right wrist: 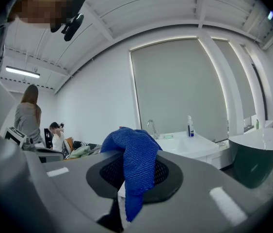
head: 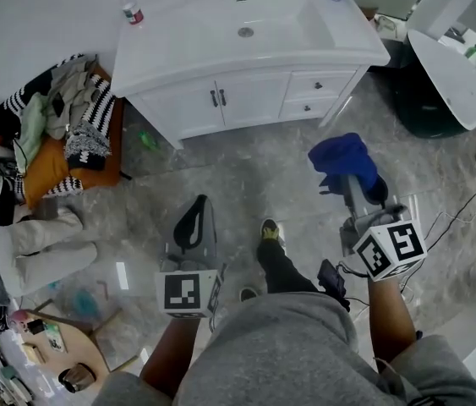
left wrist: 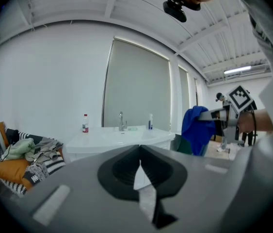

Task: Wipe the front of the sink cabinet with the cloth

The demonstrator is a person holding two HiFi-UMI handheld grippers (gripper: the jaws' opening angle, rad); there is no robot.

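The white sink cabinet point(head: 246, 91) stands against the far wall, its two doors and drawers facing me; it also shows in the left gripper view point(left wrist: 119, 139) and the right gripper view point(right wrist: 194, 144). A blue cloth point(head: 344, 157) hangs from my right gripper point(head: 358, 184), which is shut on it, well short of the cabinet front. In the right gripper view the cloth point(right wrist: 136, 164) drapes over the closed jaws. My left gripper point(head: 194, 216) is shut and empty, lower left of the cabinet, above the floor.
A heap of clothes on an orange cushion point(head: 51, 125) lies left of the cabinet. A bottle point(head: 129, 5) stands on the counter's left corner. A bathtub point(head: 445, 83) sits at right, cables point(head: 457, 214) trail on the grey floor, and my shoe point(head: 270, 229) is between the grippers.
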